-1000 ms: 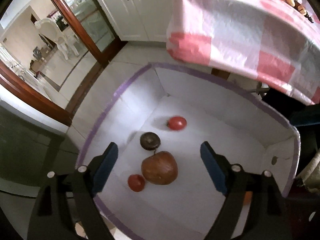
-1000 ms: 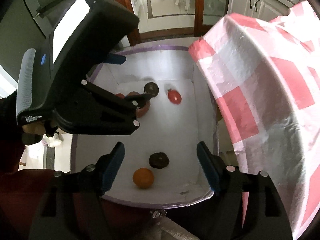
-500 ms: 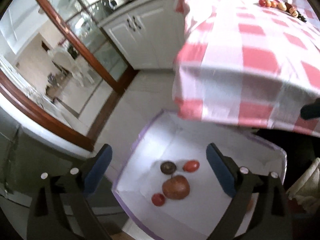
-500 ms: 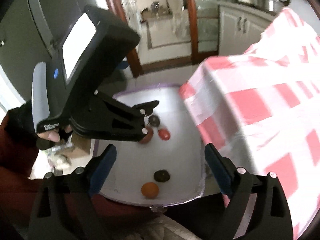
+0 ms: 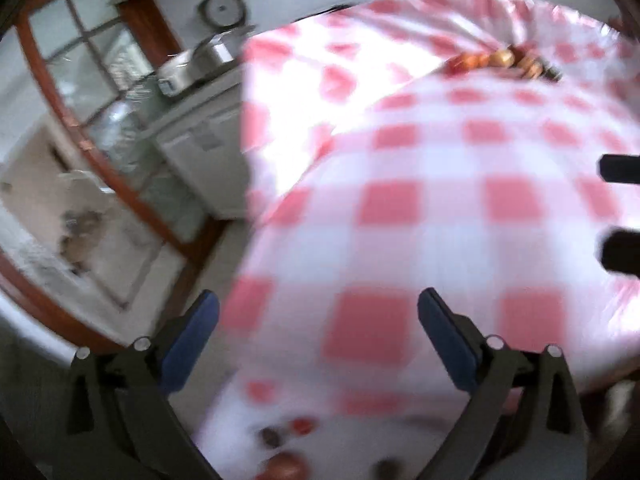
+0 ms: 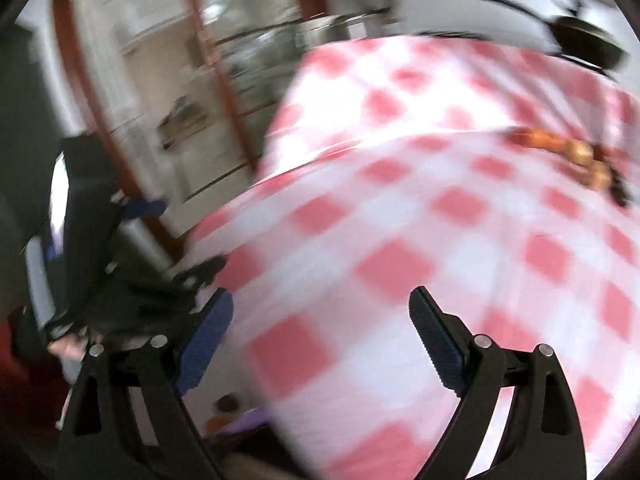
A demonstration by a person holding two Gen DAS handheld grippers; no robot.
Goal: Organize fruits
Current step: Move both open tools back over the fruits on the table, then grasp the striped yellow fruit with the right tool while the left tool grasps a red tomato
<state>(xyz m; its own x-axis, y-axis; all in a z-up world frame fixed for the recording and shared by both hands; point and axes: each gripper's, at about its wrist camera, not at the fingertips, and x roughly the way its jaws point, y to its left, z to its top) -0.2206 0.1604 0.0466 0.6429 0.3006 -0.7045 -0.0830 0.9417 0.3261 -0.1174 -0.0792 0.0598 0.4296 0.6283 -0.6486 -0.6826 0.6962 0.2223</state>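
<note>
A: Gripper status?
B: Left gripper [image 5: 318, 316] jaws have just been opening and stand wide, nothing between them; right gripper [image 6: 320, 316] wide, empty.
A: Fruits?
B: Row of fruits [image 5: 500, 62] on far tabletop [image 5: 400, 200]; others in white box [image 5: 340, 432] below.

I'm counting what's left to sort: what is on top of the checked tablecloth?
On the red-and-white tablecloth, a row of fruits lies near its far edge, reddish, orange and dark pieces. Blur hides their exact number and kinds. The nearer cloth looks bare.
</note>
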